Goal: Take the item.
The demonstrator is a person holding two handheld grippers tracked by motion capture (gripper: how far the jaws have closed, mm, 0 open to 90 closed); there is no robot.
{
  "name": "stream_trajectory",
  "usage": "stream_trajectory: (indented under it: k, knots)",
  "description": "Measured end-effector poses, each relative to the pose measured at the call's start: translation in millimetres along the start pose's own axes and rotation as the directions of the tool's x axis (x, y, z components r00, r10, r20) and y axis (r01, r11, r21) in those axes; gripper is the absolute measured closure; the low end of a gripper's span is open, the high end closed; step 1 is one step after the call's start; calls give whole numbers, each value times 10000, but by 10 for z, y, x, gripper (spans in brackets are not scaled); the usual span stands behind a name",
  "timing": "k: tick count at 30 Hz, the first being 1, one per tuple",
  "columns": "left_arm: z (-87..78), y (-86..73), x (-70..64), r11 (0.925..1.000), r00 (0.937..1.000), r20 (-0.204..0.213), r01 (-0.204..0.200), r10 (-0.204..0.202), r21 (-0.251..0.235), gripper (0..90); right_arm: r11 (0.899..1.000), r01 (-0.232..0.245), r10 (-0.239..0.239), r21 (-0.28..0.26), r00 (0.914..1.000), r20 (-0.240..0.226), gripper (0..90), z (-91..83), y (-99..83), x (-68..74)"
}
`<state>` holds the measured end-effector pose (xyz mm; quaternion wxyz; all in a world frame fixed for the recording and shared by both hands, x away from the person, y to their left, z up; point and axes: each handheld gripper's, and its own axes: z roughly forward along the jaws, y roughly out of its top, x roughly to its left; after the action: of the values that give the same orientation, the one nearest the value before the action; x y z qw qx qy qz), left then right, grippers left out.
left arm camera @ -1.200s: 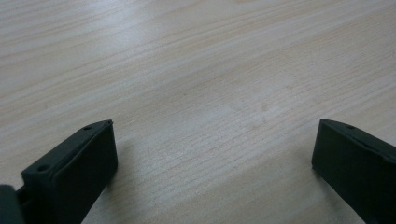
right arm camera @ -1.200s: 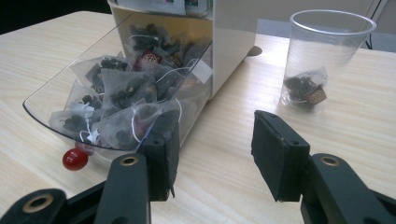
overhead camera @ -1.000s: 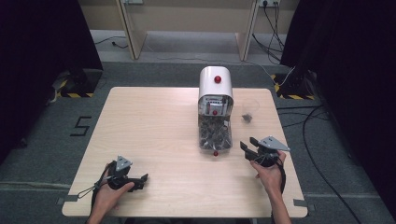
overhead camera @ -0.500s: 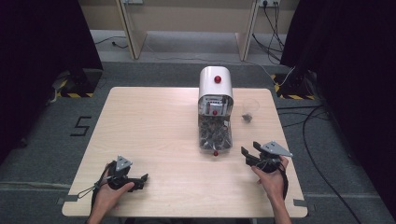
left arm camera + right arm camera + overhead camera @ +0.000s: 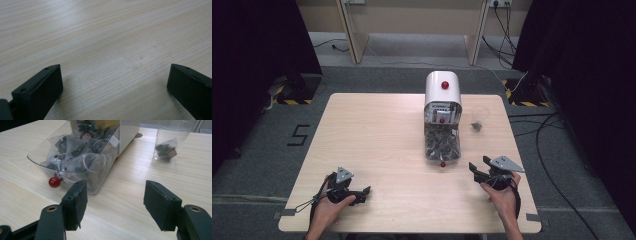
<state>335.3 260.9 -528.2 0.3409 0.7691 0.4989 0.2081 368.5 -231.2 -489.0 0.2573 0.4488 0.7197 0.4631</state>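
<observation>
Pale wood-grain counter (image 5: 377, 140) carries everything here. Your right gripper (image 5: 115, 202) hovers with fingers spread, holding nothing, near the clear plastic tray of tea bags (image 5: 75, 152) at its 11 o'clock; a clear plastic cup (image 5: 172, 140) stands at 1 o'clock. Your left gripper (image 5: 113, 82) rests with fingers spread over bare counter.

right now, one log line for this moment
left gripper: open, empty, near table edge | right gripper: open, empty, facing tea-bag dispenser tray | cup: one tea bag inside
</observation>
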Motion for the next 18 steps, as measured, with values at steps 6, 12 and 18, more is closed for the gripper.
stream_trajectory:
  k: [6, 12, 18]
  knots:
    - [0, 0, 0, 10000, 10000, 1, 0, 0, -1, 0, 9999, 150, -151, -22, 9996, -220, 356, -48, -22, 73]
    - [-1, 0, 0, 10000, 10000, 2, -3, 3, 3, 0, 9997, 263, -263, 0, 9987, -447, 358, -84, -37, 144]
    - [-2, -2, 0, 10000, 10000, 0, -2, 2, -3, 0, 9995, 323, -323, -10, 9978, -574, 358, -108, -53, 198]
